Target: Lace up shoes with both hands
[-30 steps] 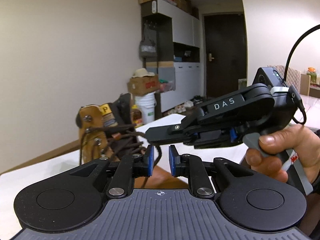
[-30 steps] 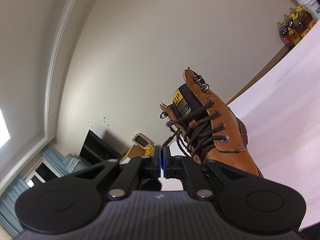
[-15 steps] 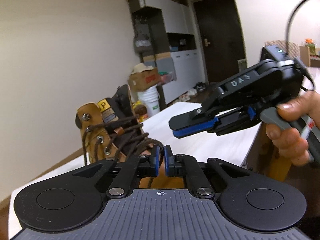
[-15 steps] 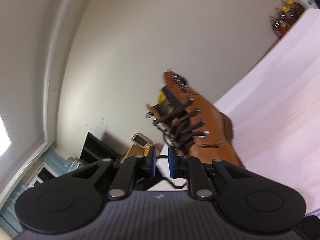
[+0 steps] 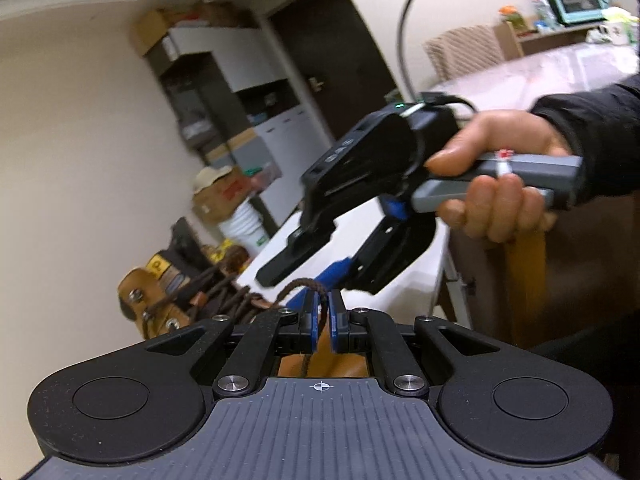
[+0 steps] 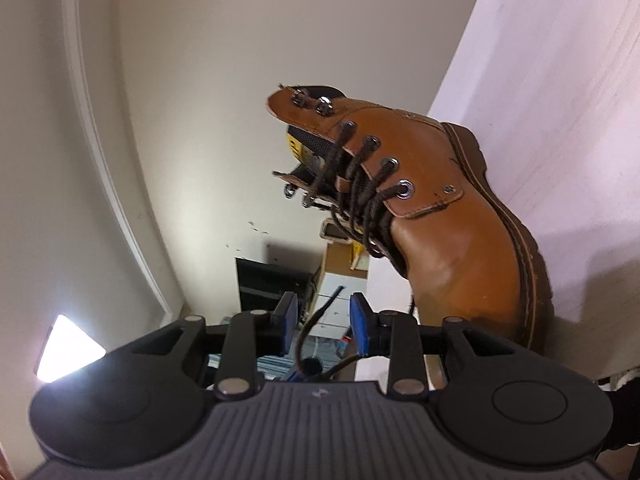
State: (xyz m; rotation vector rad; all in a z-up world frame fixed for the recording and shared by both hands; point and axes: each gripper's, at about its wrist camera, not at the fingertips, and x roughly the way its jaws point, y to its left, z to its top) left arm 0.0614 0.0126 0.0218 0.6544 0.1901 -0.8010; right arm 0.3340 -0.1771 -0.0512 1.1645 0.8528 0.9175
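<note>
A tan leather boot (image 6: 440, 220) with dark brown laces stands on the white table (image 6: 560, 120); in the left wrist view the boot (image 5: 152, 300) shows low at the left. My left gripper (image 5: 324, 320) is shut on a brown lace (image 5: 304, 284) that arches up from the boot and runs down between its blue pads. Just above and beyond it, my right gripper (image 5: 280, 290) is held by a hand (image 5: 492, 184). In its own view the right gripper (image 6: 324, 320) has its jaws opening wide, and a thin lace end (image 6: 320, 312) lies loose between the pads, pressed by neither.
Beyond the table stand a cardboard box (image 5: 220, 196), a white bucket (image 5: 246, 228), tall cabinets and a dark door. A patterned chair (image 5: 464, 56) and a second table sit at the far right. A black cable (image 5: 404, 40) arcs up from the right gripper.
My left gripper closed on the lace. The right gripper went from shut to wide open, letting the lace go. Both grippers rolled and sank a little toward the boot.
</note>
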